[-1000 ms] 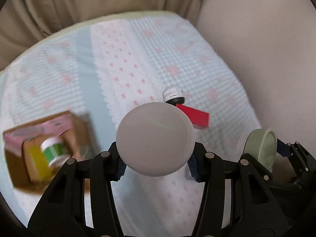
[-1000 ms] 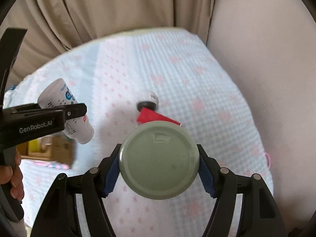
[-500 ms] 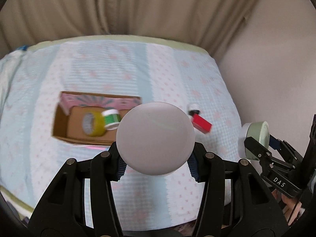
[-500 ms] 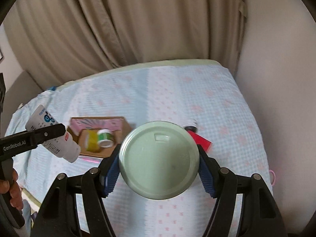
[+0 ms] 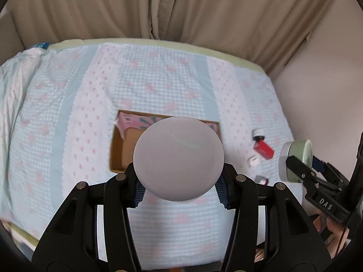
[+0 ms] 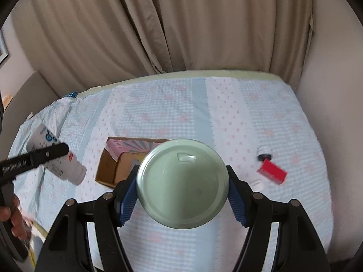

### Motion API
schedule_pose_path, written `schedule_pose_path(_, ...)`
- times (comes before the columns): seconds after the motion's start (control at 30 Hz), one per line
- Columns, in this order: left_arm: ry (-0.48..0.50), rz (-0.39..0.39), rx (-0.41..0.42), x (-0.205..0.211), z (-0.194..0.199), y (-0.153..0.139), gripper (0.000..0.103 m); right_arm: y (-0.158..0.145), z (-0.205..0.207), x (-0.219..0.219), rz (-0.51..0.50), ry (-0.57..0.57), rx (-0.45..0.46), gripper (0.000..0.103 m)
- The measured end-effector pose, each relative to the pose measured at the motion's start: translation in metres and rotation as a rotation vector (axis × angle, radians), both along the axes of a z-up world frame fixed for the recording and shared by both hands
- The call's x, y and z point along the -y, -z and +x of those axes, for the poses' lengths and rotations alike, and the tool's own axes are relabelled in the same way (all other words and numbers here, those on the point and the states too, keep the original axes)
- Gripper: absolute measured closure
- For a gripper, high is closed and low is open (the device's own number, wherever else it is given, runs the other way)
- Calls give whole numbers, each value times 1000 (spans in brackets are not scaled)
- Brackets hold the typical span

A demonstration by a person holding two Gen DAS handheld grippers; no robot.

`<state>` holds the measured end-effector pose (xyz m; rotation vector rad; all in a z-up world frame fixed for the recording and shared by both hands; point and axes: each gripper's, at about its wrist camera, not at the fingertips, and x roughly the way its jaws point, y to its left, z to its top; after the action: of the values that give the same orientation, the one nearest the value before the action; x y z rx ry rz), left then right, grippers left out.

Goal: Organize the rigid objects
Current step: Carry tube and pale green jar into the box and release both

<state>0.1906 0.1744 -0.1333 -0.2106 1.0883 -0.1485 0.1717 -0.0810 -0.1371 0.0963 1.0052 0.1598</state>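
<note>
My left gripper [image 5: 179, 181] is shut on a white plastic bottle [image 5: 178, 158], seen end-on; the right wrist view shows its printed side [image 6: 56, 156]. My right gripper [image 6: 182, 195] is shut on a jar with a pale green lid [image 6: 182, 183]; it also shows in the left wrist view [image 5: 295, 161]. Both are held above a bed with a blue and pink patterned cover. An open cardboard box [image 5: 118, 145] with a pink flap lies mid-bed, partly hidden behind the bottle; it also shows in the right wrist view [image 6: 109, 167].
A red box [image 5: 264, 150] and a small dark bottle with a white cap [image 5: 257, 134] lie on the right of the bed, with small white items [image 5: 253, 161] near them. Beige curtains hang behind. A wall [image 6: 329, 90] runs along the bed's right side.
Both grippers have pulled back and up from the bed with their objects still held. The view has widened, and the cardboard box now sits behind the held bottle and jar.
</note>
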Motion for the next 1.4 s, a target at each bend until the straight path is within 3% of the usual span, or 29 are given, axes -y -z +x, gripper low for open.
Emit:
schedule_pose_path(0.23,104,18,-86,-44,49,46,57,41,25,-57,2,89,-86,37)
schedule_pose_path(0.4,137,15,-152,-54,80,85,57,78,42,-83,-24,91,-152,37)
schedule_pose_path(0.73,213,70,-293,-47,135,177,57,164,75,-86,-31,127,-268,37)
schedule_pose_path(0.93,266,130,-366,-34,157,229,57,203,87,-89,-76,65,-299,37)
schedule_pose_path(1.13,320,183,-379,-24,165,246,57,222,92,-90,-83,35,-308,37)
schedule_pose_path(1.2,347,183,-346,-21,165,242,56,224,93,-92,-85,18,-291,37)
schedule_pose_path(1.27,375,201,-304,-16,164,231,29,228,95,-94,-87,1,-298,36)
schedule_pose_path(1.3,388,216,-287,-13,164,226,2,228,95,-95,-98,-5,-288,20)
schedule_pose_path(1.33,396,221,-270,-13,164,223,0,226,95,-95,-103,-15,-264,7)
schedule_pose_path(1.37,407,224,-266,-12,164,220,0,224,94,-95,-105,-28,-240,0)
schedule_pose_path(1.4,412,222,-265,-13,164,218,0,221,93,-96,-114,-41,-219,0)
